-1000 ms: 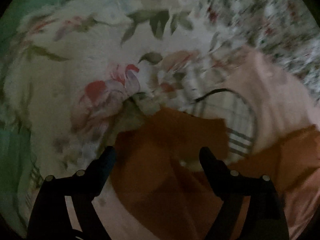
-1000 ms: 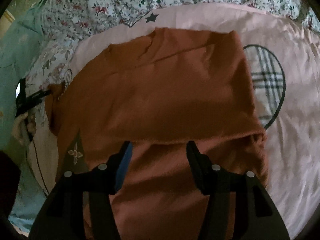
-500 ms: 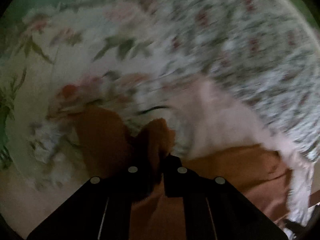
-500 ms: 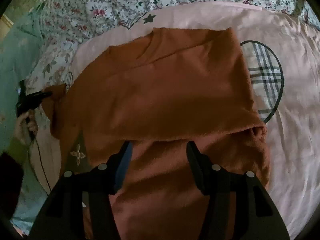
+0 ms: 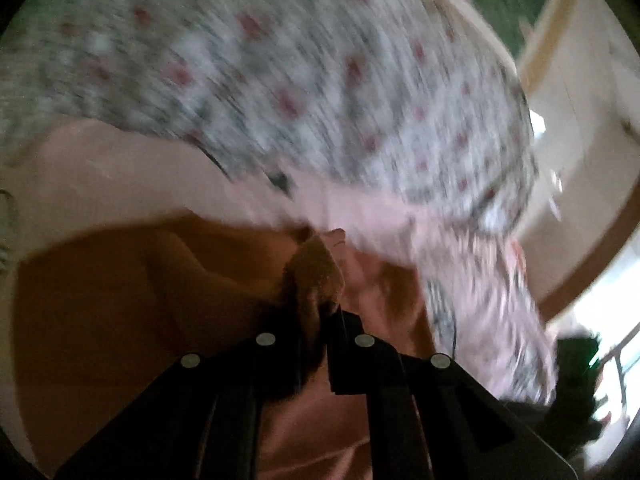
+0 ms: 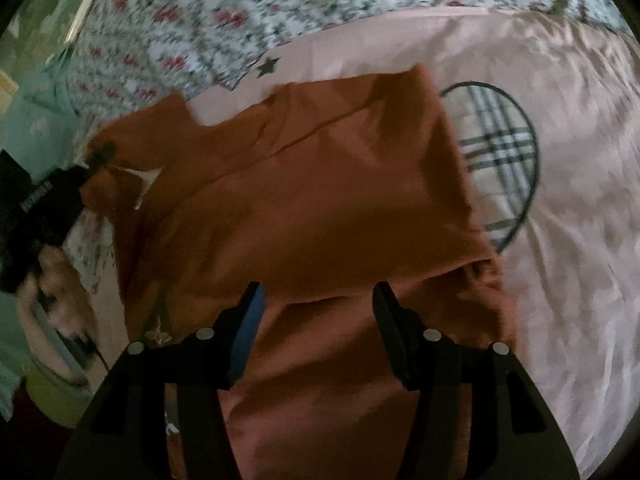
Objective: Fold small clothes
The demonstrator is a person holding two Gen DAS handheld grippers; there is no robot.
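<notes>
A rust-orange sweater (image 6: 320, 200) lies partly folded on a pink sheet (image 6: 560, 240). In the right wrist view my right gripper (image 6: 318, 300) hovers open just above the sweater's folded edge, with nothing between its fingers. At the left of that view my left gripper (image 6: 98, 156) holds the sweater's sleeve end, lifted off the bed, with a hand behind it. The left wrist view is blurred; there my left gripper (image 5: 320, 312) is shut on a bunch of the orange sleeve (image 5: 316, 268), and the rest of the sweater (image 5: 140, 300) spreads below and to the left.
A floral quilt (image 6: 240, 12) covers the bed beyond the pink sheet, which bears a plaid oval patch (image 6: 496, 152) and a small star (image 6: 267, 66). Mint-green fabric (image 6: 36, 120) lies at the left. In the left wrist view a pale wall (image 5: 580, 120) shows at the right.
My left gripper closed on the sweater's sleeve end, then swung it up and toward the body of the sweater. The right gripper stayed open and shifted only slightly.
</notes>
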